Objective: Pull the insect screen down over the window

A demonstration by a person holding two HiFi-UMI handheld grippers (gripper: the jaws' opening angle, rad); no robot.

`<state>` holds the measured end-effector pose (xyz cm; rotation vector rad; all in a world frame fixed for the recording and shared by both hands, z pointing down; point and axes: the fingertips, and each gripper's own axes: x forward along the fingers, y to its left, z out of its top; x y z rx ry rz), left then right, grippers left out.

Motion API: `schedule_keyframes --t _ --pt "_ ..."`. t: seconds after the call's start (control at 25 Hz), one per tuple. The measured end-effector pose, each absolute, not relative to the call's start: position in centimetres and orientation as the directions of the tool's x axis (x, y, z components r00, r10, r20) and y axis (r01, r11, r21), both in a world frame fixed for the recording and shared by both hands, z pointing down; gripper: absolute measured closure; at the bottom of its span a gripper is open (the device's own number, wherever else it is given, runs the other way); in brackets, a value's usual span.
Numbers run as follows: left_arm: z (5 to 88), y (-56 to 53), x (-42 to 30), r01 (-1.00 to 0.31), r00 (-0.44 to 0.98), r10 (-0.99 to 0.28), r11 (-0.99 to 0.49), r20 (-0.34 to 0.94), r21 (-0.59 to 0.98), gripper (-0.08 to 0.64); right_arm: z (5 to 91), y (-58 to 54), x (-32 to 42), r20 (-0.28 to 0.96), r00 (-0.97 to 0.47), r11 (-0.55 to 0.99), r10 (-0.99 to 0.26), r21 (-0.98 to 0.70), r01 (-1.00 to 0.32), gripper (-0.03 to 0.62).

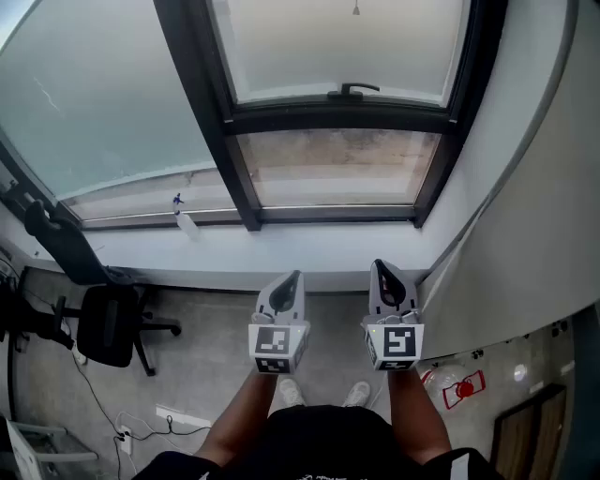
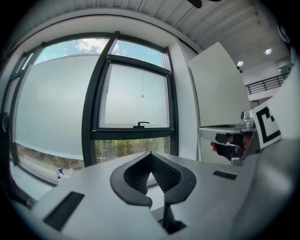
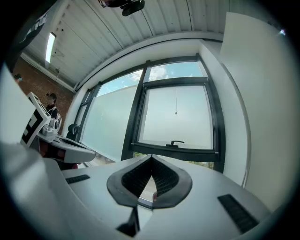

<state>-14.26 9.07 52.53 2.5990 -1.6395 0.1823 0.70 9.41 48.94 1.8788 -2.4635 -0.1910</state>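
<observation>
The dark-framed window (image 1: 337, 117) stands ahead of me. A black handle (image 1: 354, 90) sits on its sash bar. A thin pull cord with a small end bead (image 1: 355, 9) hangs in front of the pale upper pane; it also shows as the cord bead (image 2: 143, 96) and the cord bead (image 3: 176, 112). Greenery shows through the lower pane (image 2: 131, 147). My left gripper (image 1: 294, 276) and right gripper (image 1: 379, 266) are held side by side at waist height, well short of the window. The left gripper (image 2: 150, 153) and right gripper (image 3: 151, 157) are both shut with nothing between the pads.
A white sill (image 1: 281, 248) runs below the window, with a small spray bottle (image 1: 178, 201) on the left ledge. A black office chair (image 1: 108, 323) stands on the floor at left. A white wall panel (image 1: 525, 244) rises close at right, with a red extinguisher (image 1: 459, 386) below it.
</observation>
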Motion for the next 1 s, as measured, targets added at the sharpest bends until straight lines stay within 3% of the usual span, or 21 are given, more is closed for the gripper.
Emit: schedule_keyframes --t 1.0 --pt "52.3 7.9 -11.3 -0.895 0.438 -0.891 -0.445 0.116 -0.039 0.565 49.5 8.7 2.7 -0.037 -0.245 0.241 -0.969 0.094 -0.966 0.597"
